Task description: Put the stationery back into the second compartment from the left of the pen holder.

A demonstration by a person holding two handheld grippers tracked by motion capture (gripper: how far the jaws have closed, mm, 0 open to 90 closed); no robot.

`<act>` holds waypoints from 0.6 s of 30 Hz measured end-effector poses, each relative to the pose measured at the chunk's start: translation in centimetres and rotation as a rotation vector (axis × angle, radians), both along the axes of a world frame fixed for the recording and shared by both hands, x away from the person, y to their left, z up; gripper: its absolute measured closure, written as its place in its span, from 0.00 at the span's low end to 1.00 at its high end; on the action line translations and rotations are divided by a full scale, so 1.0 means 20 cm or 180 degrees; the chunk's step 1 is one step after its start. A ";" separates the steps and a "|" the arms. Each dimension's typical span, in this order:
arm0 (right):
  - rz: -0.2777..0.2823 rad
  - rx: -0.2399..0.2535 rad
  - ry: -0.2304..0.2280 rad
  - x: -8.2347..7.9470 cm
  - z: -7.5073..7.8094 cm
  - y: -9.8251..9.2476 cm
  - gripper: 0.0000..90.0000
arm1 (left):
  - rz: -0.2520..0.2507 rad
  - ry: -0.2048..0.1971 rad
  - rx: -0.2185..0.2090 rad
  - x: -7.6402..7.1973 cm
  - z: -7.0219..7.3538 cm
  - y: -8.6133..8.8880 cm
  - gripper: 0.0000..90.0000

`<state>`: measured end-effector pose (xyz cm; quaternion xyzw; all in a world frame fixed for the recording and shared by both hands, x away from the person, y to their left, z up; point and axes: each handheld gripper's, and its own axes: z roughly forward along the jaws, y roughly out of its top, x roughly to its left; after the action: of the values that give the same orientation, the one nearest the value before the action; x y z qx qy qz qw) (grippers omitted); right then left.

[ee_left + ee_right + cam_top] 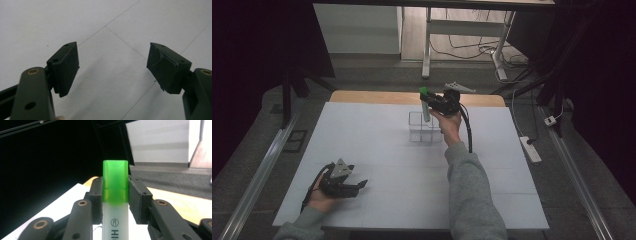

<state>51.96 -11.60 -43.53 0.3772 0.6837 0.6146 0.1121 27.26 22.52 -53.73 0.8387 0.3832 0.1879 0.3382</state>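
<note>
the right tool [430, 103] stands above the far middle of the white table [377, 150], its jaws set narrow about a white-bodied highlighter pen with a translucent green cap [425, 104]; in the right gripper view the pen [115, 195] rises between the two pads [139, 202], cap uppermost, and whether both pads press on the barrel cannot be told there; the pen's long axis runs close to upright, tilted slightly, with its lower end reaching down into the clear square-celled plastic rack [424, 128] that sits directly beneath; judged step: seating the pen in a cell of the rack; the governing relation is vertical: the cell lies straight below the tool, so the coming move should run down along the pen's axis, with little sideways drift, or the lower end may catch a cell wall; open table lies all round the rack, and the far edge is near behind it; the left tool [357, 186] rests at the near left, well apart from the rack, jaws spread wide over bare table [112, 75] with nothing between them; the right hand [449, 125] is by far the nearer.
</note>
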 end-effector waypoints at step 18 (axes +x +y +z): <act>0.0034 -0.0288 0.0204 -0.07 0.00 -0.06 0.62 | -0.0024 0.0010 -0.0009 0.00 0.00 -0.01 0.28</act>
<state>50.58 -12.79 -43.51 0.3876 0.7160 0.5713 0.1038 27.27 22.35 -53.70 0.8400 0.3808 0.1848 0.3394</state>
